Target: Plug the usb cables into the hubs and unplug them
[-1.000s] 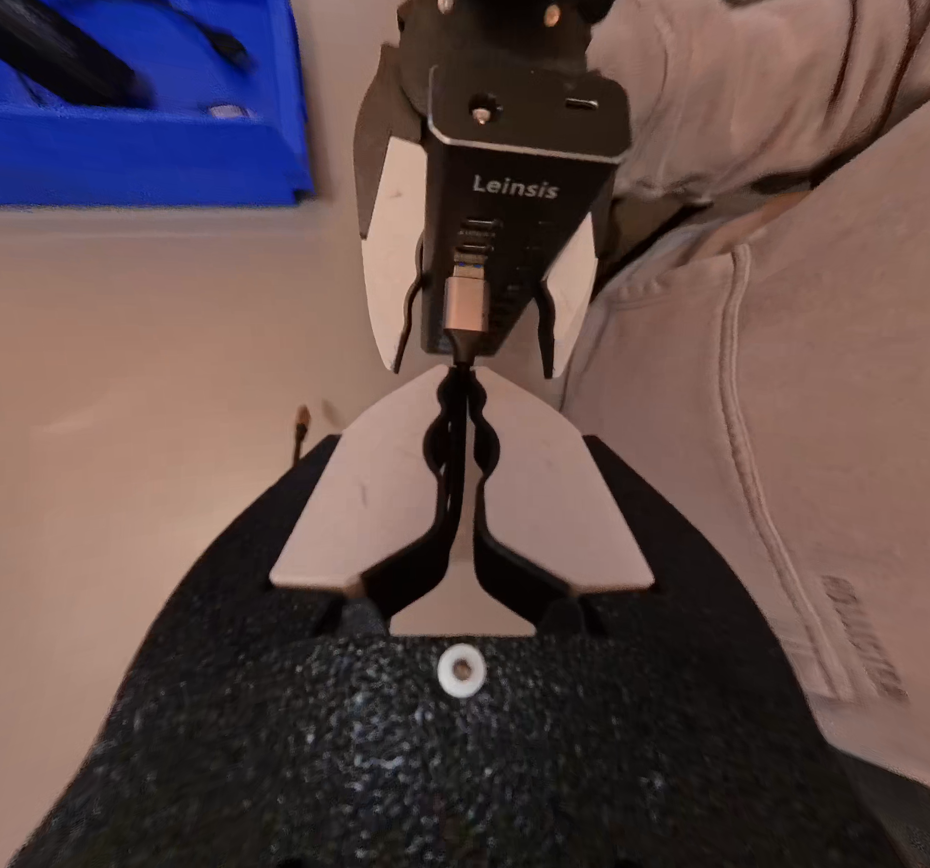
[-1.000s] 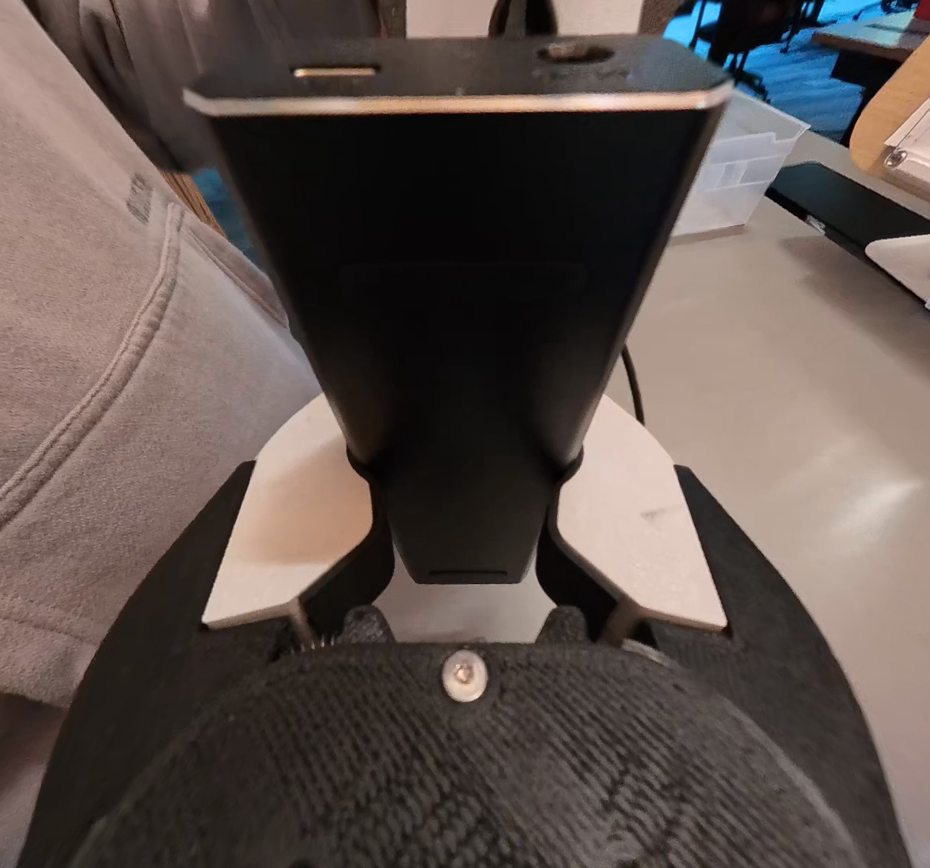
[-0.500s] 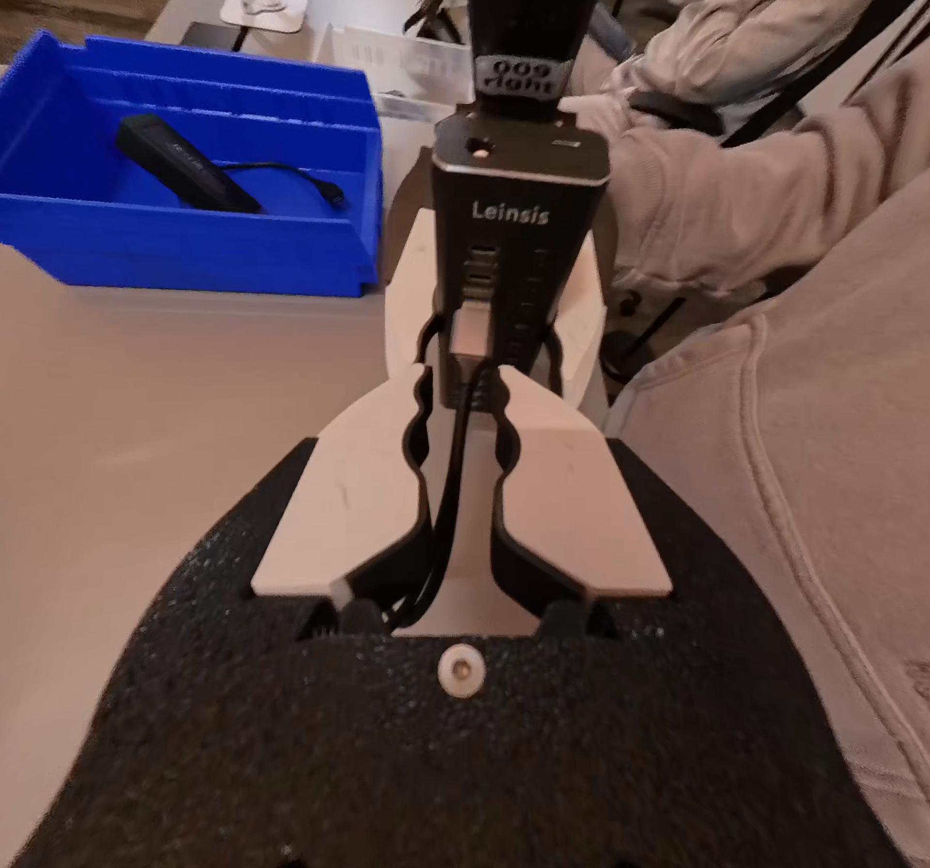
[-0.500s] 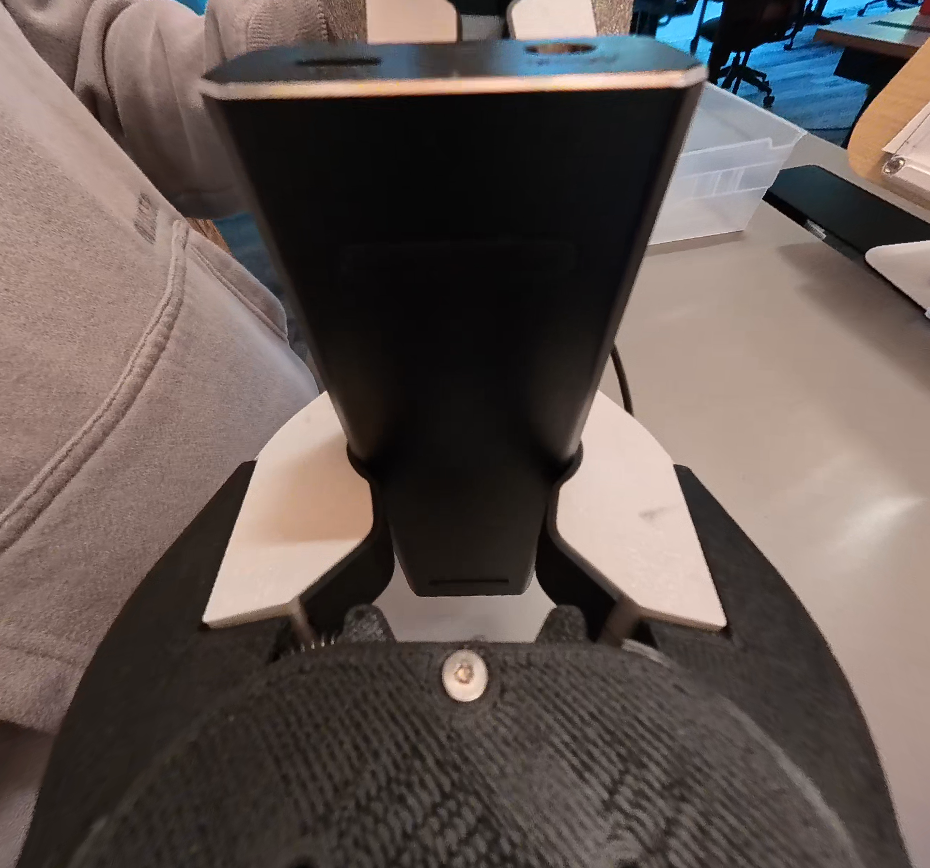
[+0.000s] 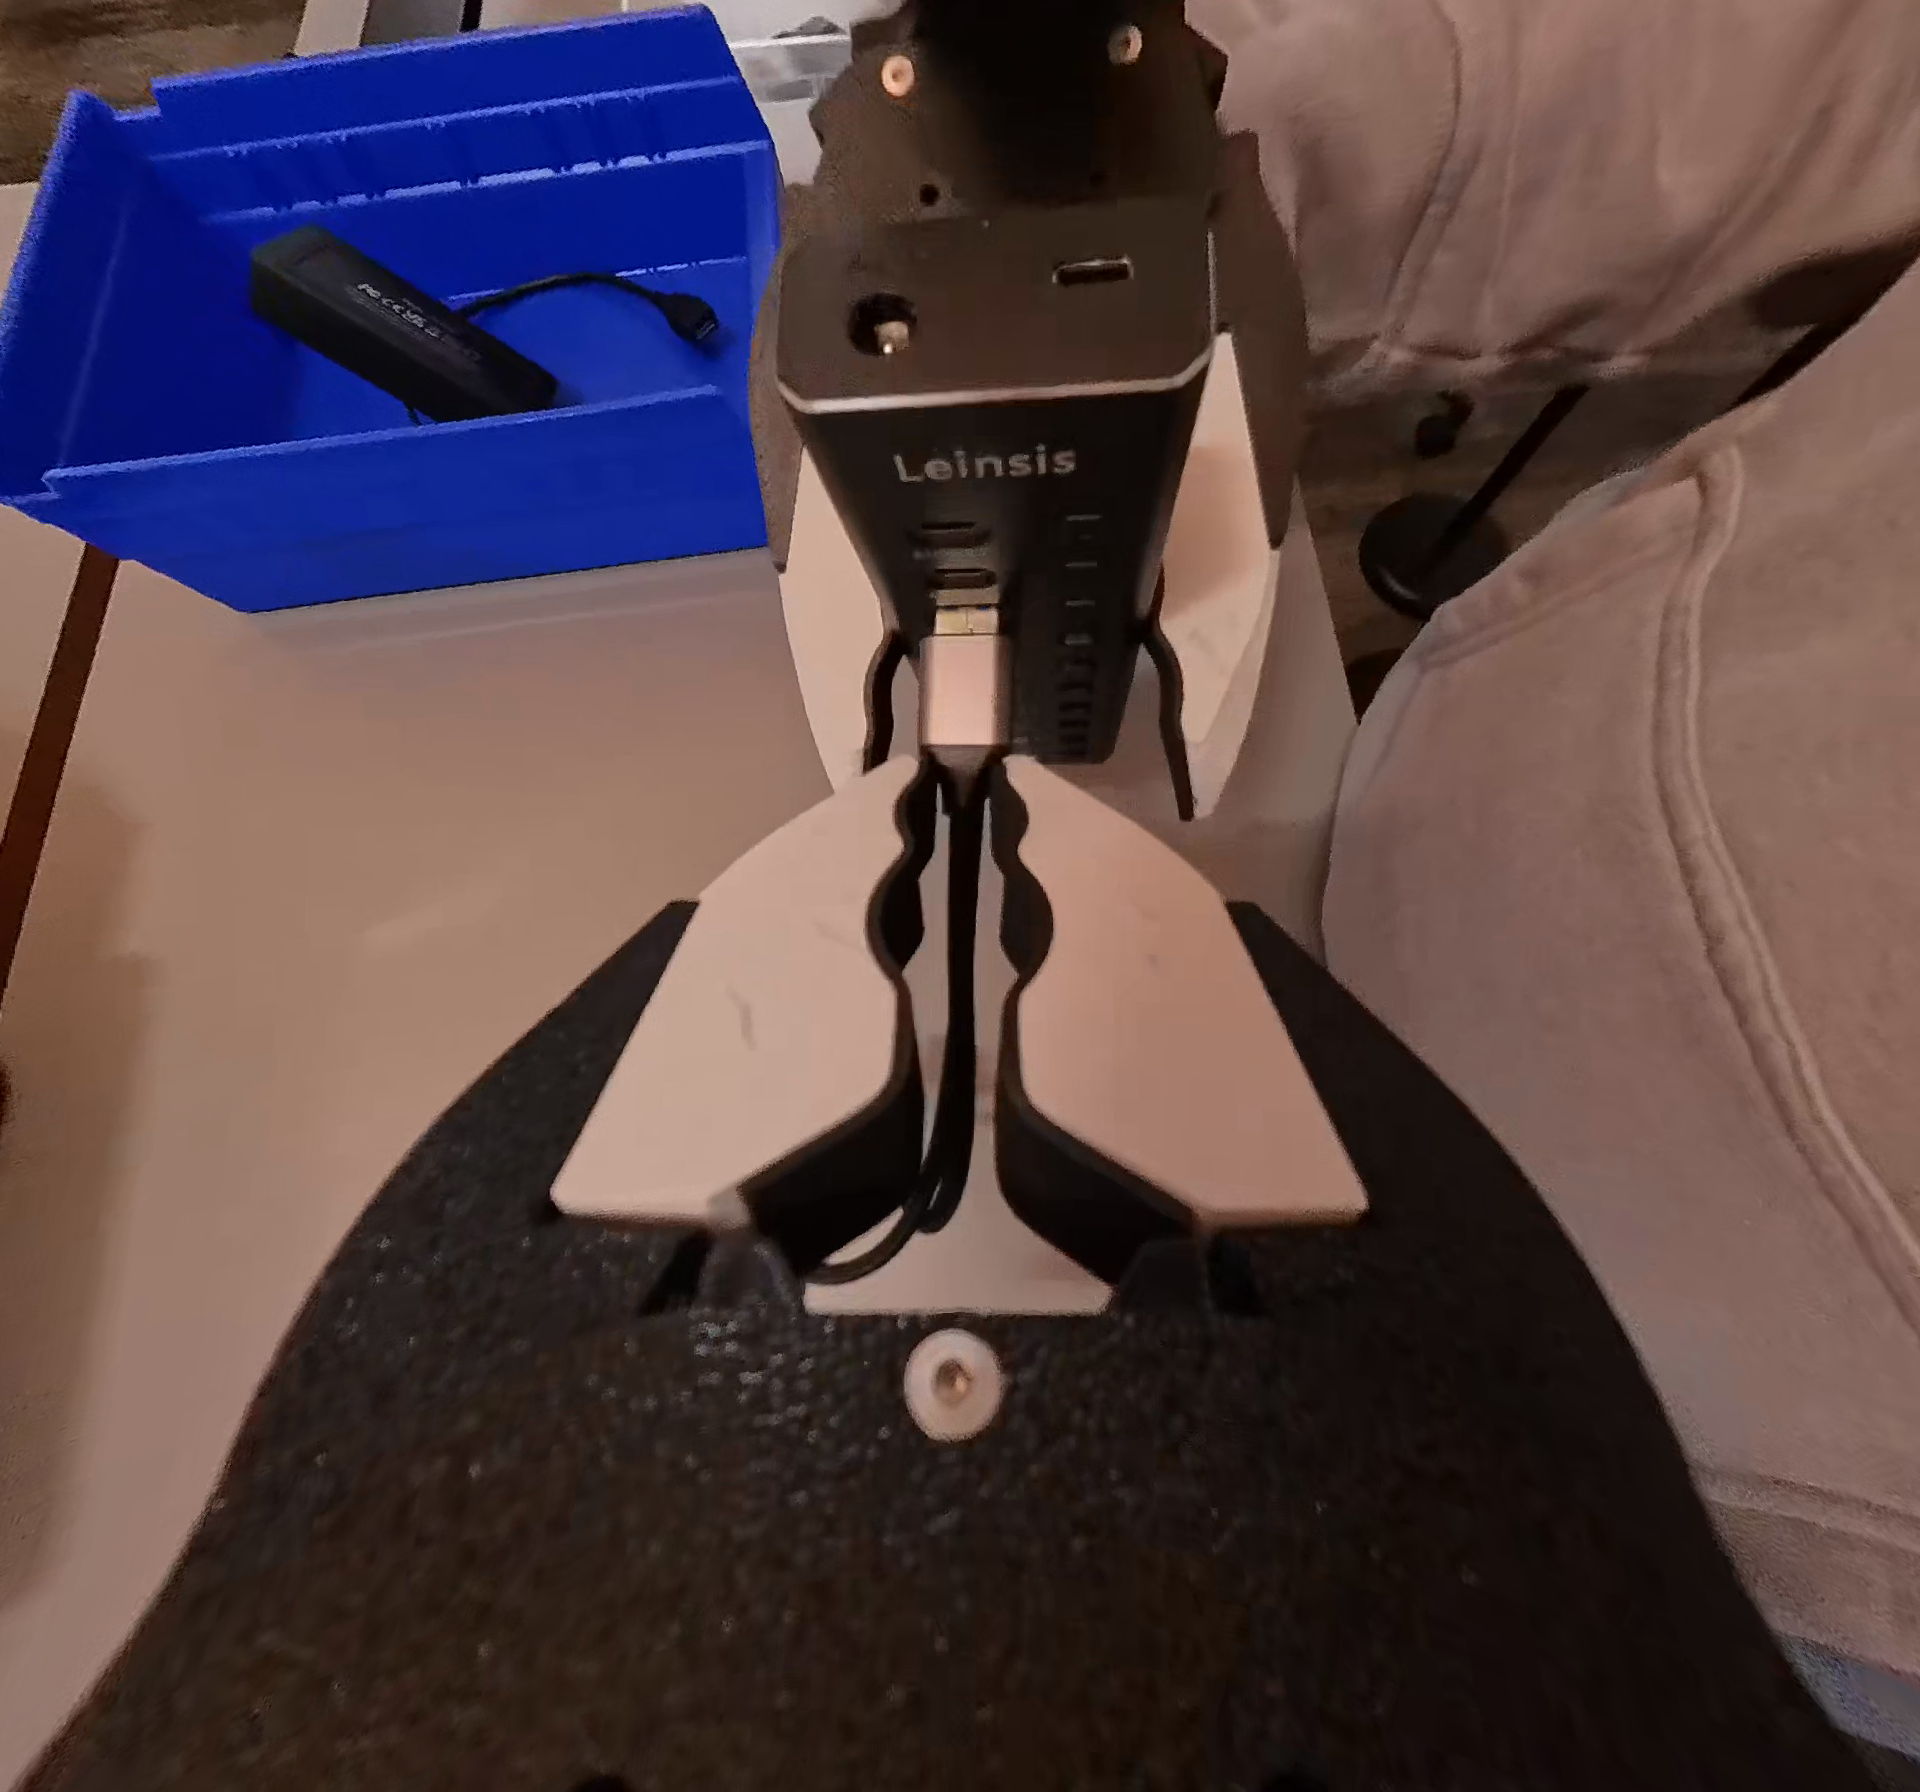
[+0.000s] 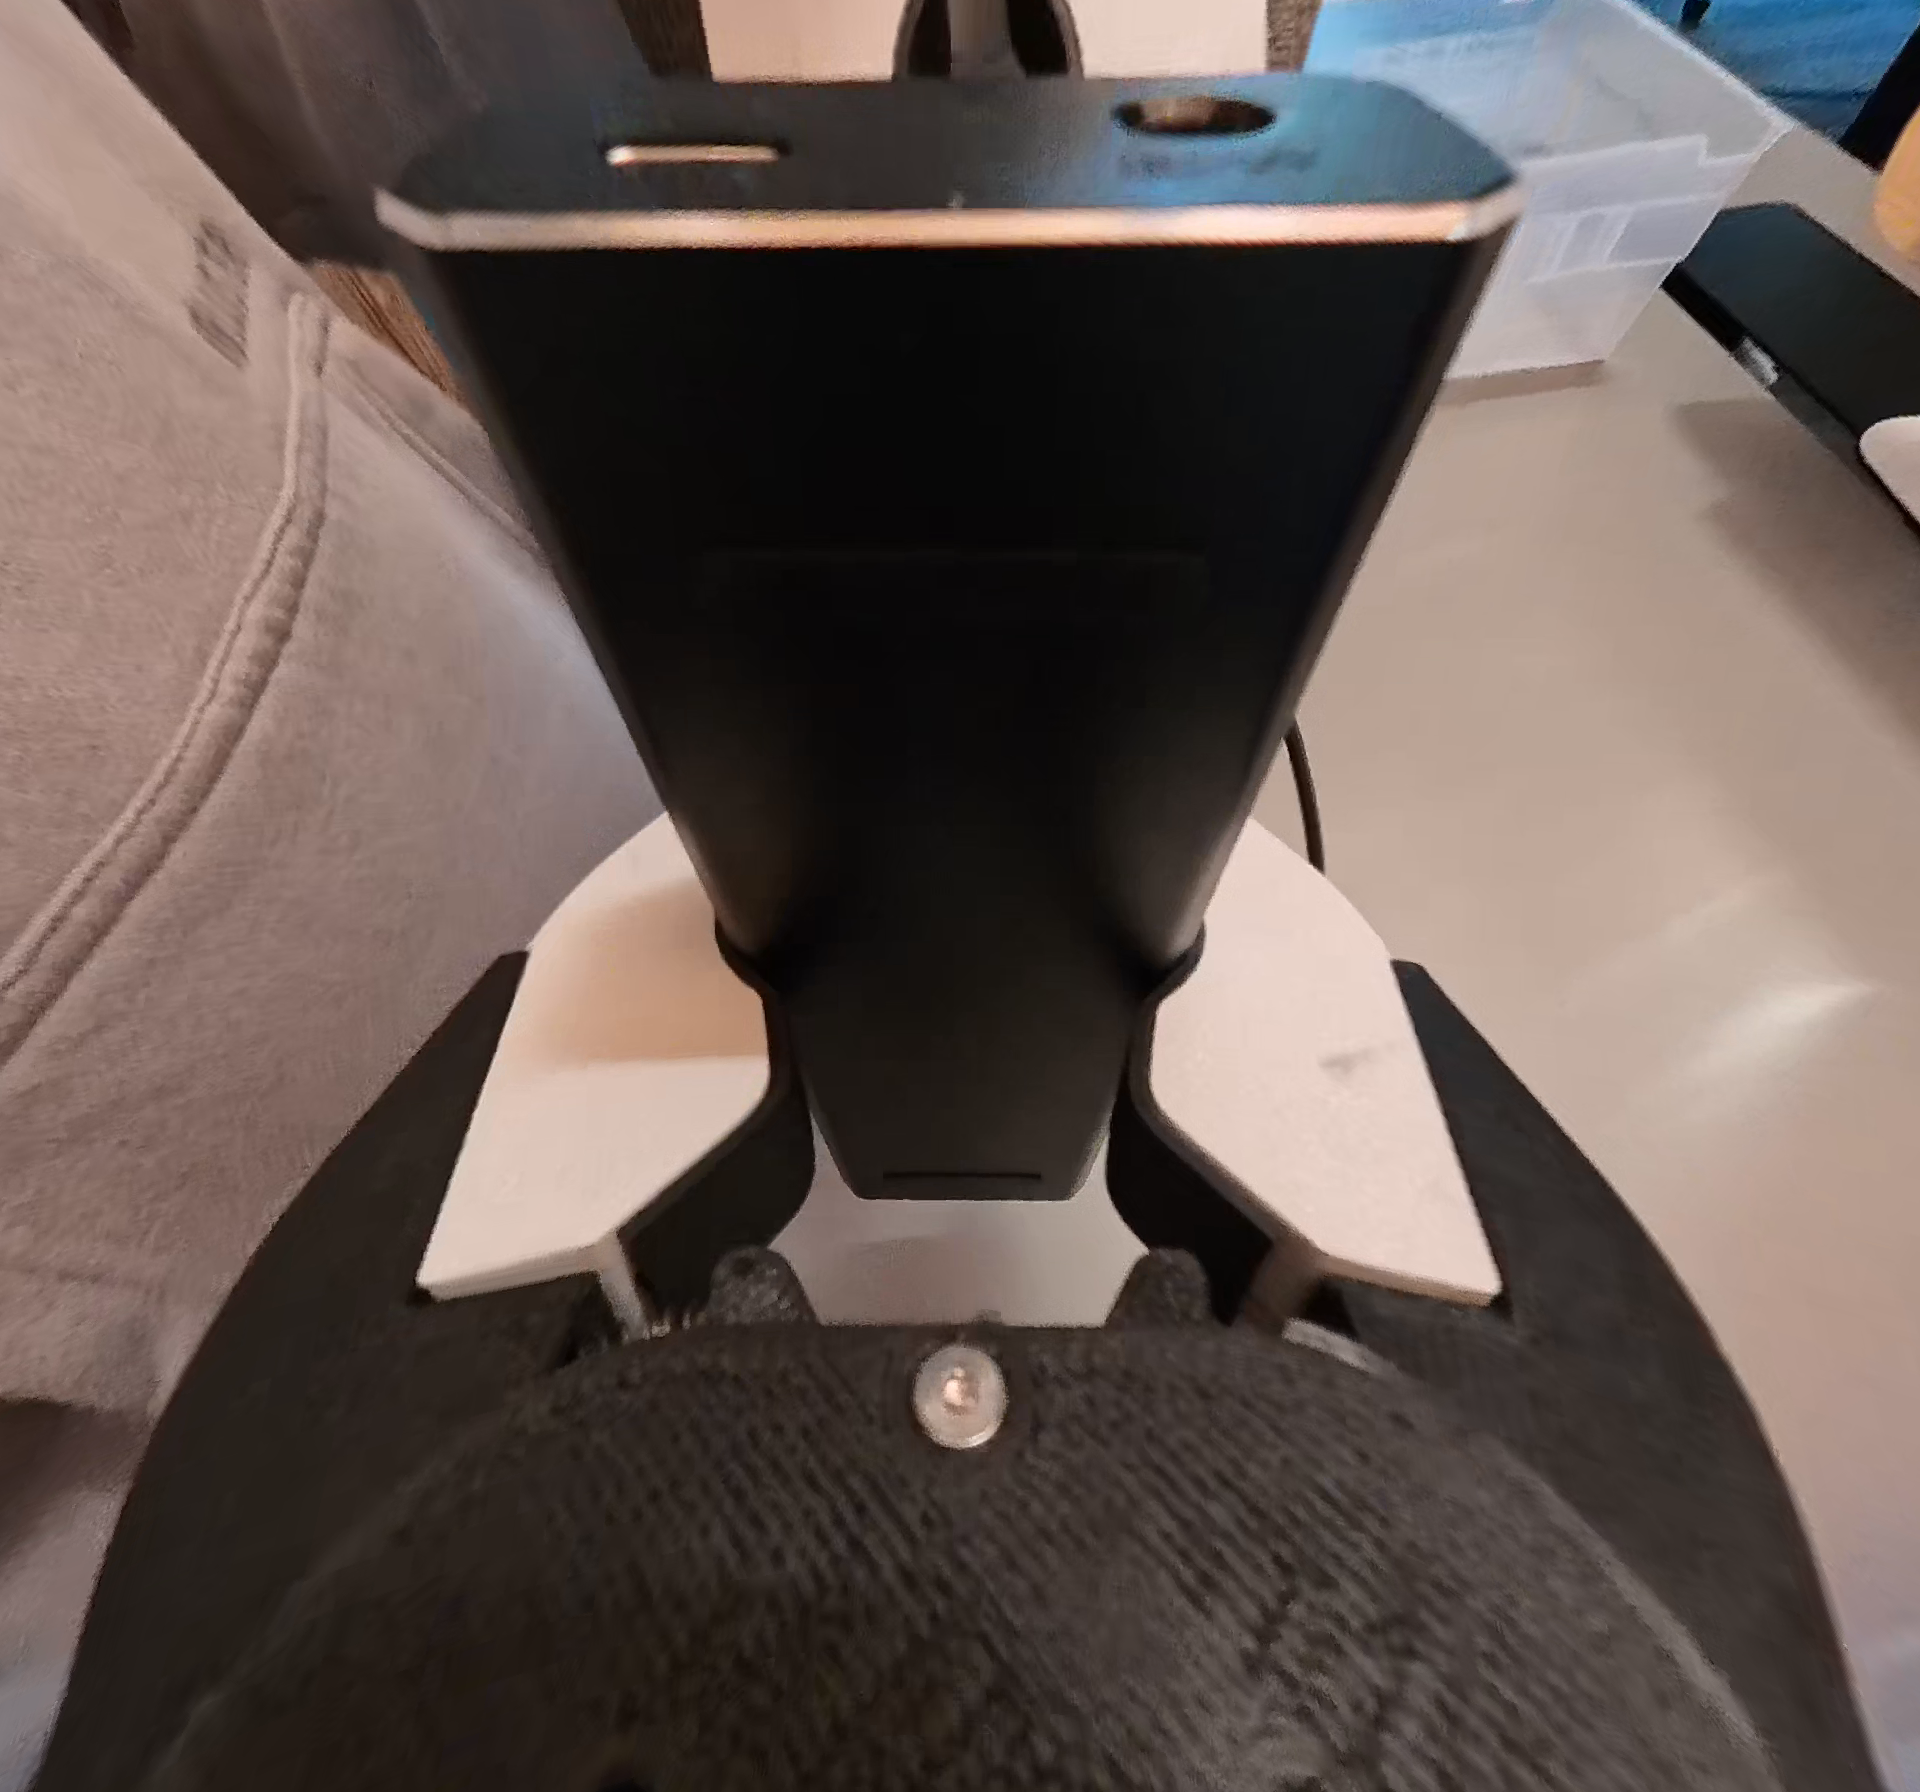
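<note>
My right gripper (image 6: 961, 942) is shut on a black USB hub (image 6: 956, 495) and holds it upright above the table. In the left wrist view the hub (image 5: 997, 412) faces me with its port row showing. A grey-bodied USB plug (image 5: 964, 693) sits in one port, with a short strip of its metal shell showing. Its black cable (image 5: 961, 963) runs back between the fingers of my left gripper (image 5: 961, 776). The fingertips close on the cable just behind the plug.
A blue bin (image 5: 416, 495) stands at the back left of the beige table (image 5: 416, 859) and holds another black hub (image 5: 395, 319) with a short cable. A person's grey sweatshirt (image 5: 1610, 911) fills the right. A clear plastic bin (image 6: 1558, 215) stands far right.
My left fingers were clamped on the cable, opened wider half a second ago, and have narrowed on it again. The plug's metal shell now shows a little at the port. The hub stays held.
</note>
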The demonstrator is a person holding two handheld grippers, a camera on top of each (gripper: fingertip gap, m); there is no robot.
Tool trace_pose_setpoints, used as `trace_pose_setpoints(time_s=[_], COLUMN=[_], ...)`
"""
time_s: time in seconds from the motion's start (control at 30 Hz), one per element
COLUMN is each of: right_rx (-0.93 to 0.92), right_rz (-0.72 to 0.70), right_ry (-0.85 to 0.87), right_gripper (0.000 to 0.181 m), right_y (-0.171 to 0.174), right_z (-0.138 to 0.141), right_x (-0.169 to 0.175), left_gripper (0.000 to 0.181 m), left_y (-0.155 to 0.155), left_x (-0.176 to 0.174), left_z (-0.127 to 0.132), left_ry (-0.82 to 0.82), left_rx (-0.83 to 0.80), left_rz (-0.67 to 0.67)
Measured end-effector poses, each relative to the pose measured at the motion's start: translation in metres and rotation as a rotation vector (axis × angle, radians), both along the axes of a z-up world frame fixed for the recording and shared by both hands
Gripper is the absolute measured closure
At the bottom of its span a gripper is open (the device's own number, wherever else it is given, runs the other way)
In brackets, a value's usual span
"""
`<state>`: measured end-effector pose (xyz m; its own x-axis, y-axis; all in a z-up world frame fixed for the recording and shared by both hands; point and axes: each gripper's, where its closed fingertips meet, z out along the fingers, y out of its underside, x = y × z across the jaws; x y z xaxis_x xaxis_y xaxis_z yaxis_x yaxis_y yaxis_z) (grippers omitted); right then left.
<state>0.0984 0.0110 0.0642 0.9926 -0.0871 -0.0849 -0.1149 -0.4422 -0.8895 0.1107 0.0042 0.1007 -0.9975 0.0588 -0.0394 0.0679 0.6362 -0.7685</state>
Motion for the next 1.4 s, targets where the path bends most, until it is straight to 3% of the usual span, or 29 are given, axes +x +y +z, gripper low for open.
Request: trace_pose_setpoints(time_s=[0.13, 0.27, 0.47, 0.57, 0.63, 0.7, 0.77, 0.87, 0.93, 1.07, 1.23, 1.4], right_rx=[0.045, 0.004, 0.02, 0.084, 0.148, 0.233, 0.31, 0.429, 0.452, 0.332, 0.221, 0.024], right_rz=[0.013, 0.01, -0.015, -0.099, -0.182, -0.273, -0.375, -0.56, -0.702, -0.869, -0.858, -0.915], right_ry=[0.024, 0.013, 0.011, 0.011, 0.007, 0.005, -0.016, -0.041, -0.057, 0.015, 0.109, 0.24], right_gripper=[0.109, 0.109, 0.109, 0.109, 0.109, 0.109, 0.109, 0.108, 0.108, 0.108, 0.109, 0.109], right_y=[0.001, -0.003, -0.004, -0.006, -0.018, -0.038, -0.066, -0.12, -0.16, -0.212, -0.21, -0.206], right_z=[0.006, -0.003, -0.009, -0.002, 0.014, 0.04, 0.072, 0.117, 0.13, 0.097, 0.029, -0.032], right_x=[-0.003, -0.001, -0.001, 0.011, 0.025, 0.042, 0.061, 0.093, 0.114, 0.149, 0.173, 0.183], left_gripper=[0.173, 0.172, 0.171, 0.152, 0.145, 0.145, 0.144, 0.136, 0.136, 0.138, 0.142, 0.142], left_y=[-0.005, -0.006, -0.007, -0.002, 0.01, 0.026, 0.039, 0.05, 0.052, 0.047, 0.023, 0.005], left_x=[-0.002, -0.002, -0.003, 0.016, 0.027, 0.031, 0.032, 0.026, 0.016, 0.004, 0.001, -0.002], left_z=[0.012, -0.001, -0.006, 0.026, 0.062, 0.079, 0.067, 0.029, 0.009, -0.012, -0.019, -0.029], left_ry=[0.091, 0.048, 0.076, 0.001, -0.018, -0.02, 0.008, 0.115, 0.162, 0.208, 0.297, 0.28], left_rx=[-0.107, -0.04, -0.063, -0.172, -0.326, -0.422, -0.395, -0.297, -0.259, -0.227, -0.257, -0.178], left_rz=[0.003, 0.01, 0.044, 0.191, 0.295, 0.35, 0.367, 0.388, 0.367, 0.331, 0.304, 0.255])
